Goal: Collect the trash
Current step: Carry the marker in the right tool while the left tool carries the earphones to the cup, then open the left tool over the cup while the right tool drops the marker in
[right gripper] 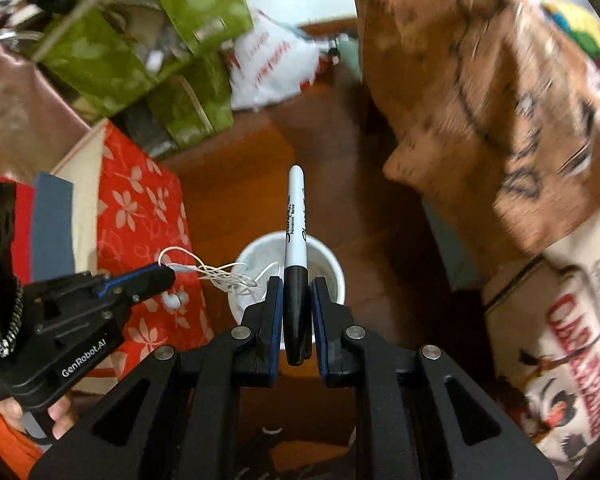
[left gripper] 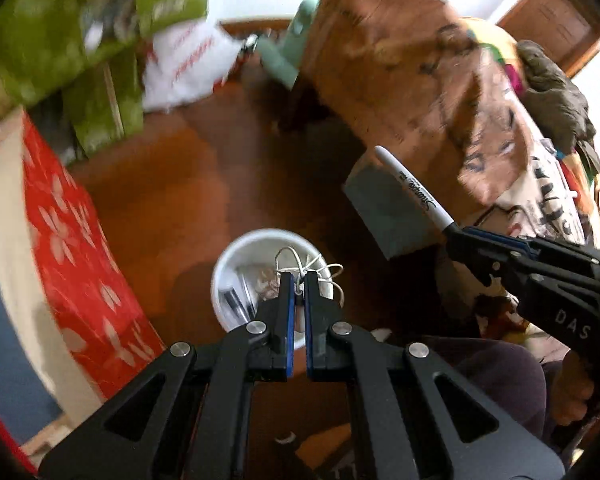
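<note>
My left gripper is shut on a tangled white earphone cord and holds it above a white cup on the brown floor. The cup holds a few small items. In the right wrist view the left gripper comes in from the left with the cord and an earbud hanging from it, beside the cup. My right gripper is shut on a black-capped white Sharpie marker, its white end pointing forward over the cup. The marker and right gripper also show in the left wrist view.
A red floral box stands left of the cup. Green floral bags and a white plastic bag lie at the back. A brown printed fabric pile and a grey box crowd the right.
</note>
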Available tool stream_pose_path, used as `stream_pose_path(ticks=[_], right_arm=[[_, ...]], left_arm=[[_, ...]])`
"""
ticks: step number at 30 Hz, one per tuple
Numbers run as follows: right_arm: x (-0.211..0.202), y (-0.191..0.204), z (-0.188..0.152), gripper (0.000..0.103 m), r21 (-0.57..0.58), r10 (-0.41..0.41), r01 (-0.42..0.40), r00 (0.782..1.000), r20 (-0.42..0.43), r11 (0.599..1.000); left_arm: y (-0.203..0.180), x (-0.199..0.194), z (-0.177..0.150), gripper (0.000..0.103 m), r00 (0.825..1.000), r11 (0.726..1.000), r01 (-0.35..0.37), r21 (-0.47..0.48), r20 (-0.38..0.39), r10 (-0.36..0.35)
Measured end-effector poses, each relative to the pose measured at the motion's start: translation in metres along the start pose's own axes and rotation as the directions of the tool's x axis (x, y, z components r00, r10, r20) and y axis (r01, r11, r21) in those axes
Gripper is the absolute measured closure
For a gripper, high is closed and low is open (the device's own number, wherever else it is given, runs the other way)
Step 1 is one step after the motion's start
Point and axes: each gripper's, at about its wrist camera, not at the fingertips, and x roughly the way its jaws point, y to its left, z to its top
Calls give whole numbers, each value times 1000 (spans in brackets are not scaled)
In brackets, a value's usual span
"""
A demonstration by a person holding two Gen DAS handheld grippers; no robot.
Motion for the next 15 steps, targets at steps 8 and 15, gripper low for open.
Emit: stream_pose_path(ticks=[8, 15], right_arm=[[62, -8, 3, 90, 69, 37, -26, 986, -165, 997], [112, -9, -7, 90, 76, 22, 2, 949, -314, 997]], left_arm=[[31, 68, -12, 101, 992, 997, -42, -58, -125, 35], [47, 120, -23, 101, 972, 993, -76, -88, -227, 55]])
